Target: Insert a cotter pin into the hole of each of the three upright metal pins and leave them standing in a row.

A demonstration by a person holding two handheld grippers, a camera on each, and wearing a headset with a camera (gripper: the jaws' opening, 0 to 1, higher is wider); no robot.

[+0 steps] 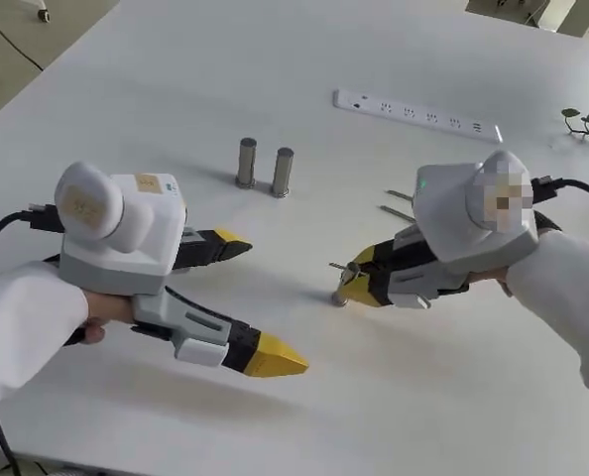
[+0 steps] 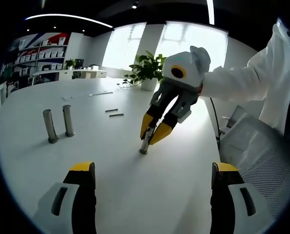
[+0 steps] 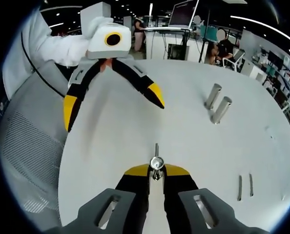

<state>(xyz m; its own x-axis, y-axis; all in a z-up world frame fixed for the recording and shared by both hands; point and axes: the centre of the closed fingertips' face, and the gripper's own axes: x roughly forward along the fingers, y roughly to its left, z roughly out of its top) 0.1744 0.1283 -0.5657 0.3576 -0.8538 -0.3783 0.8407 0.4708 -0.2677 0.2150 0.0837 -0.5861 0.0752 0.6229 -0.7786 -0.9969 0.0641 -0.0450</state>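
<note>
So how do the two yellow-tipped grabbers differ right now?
The left gripper has its jaws spread wide and holds nothing; the right gripper is shut on a metal pin. The left hangs above bare table; the right reaches down to it. Both are yellow-tipped.

Surface (image 1: 176, 89): smooth white, faint sheen. On it, upright pins (image 1: 283, 171) of brushed metal; cotter pins (image 1: 399, 194) of thin bright wire. Left gripper (image 1: 272, 302), right gripper (image 1: 354, 281): matt grey plastic shells, yellow-tipped black jaws.
</note>
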